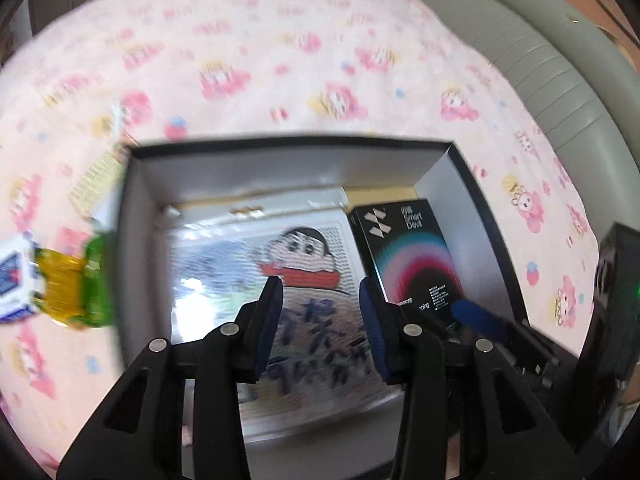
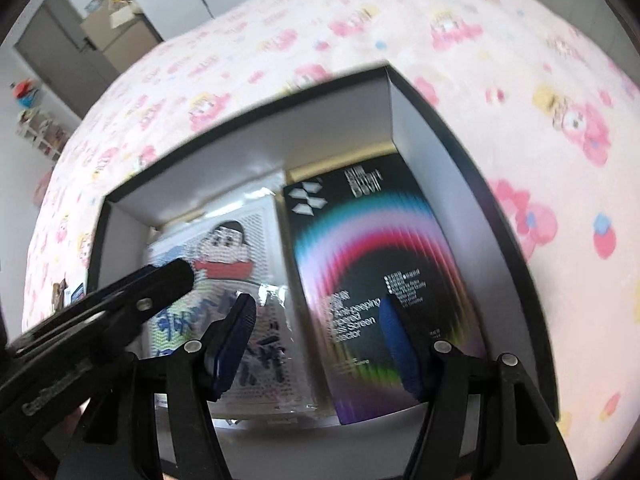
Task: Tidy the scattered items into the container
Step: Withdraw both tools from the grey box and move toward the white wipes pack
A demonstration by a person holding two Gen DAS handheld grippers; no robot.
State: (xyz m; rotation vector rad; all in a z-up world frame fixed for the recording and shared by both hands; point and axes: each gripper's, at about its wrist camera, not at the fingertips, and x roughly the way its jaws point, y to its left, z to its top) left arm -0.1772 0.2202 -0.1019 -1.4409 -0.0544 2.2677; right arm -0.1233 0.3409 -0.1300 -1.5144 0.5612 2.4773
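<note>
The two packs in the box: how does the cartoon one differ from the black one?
The cartoon pack is white, in shiny clear wrap, and lies on the left of the box. The black screen-protector pack is dark with rainbow arcs and lies on the right. Both lie flat, side by side, ungripped.

glossy black box (image 2: 380,280), soft cloth blanket (image 1: 280,60)

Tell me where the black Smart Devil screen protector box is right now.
The black screen protector box lies inside the container, along its right wall, beside the cartoon-print packet. In the right wrist view it sits just beyond the open right tongs.
</note>
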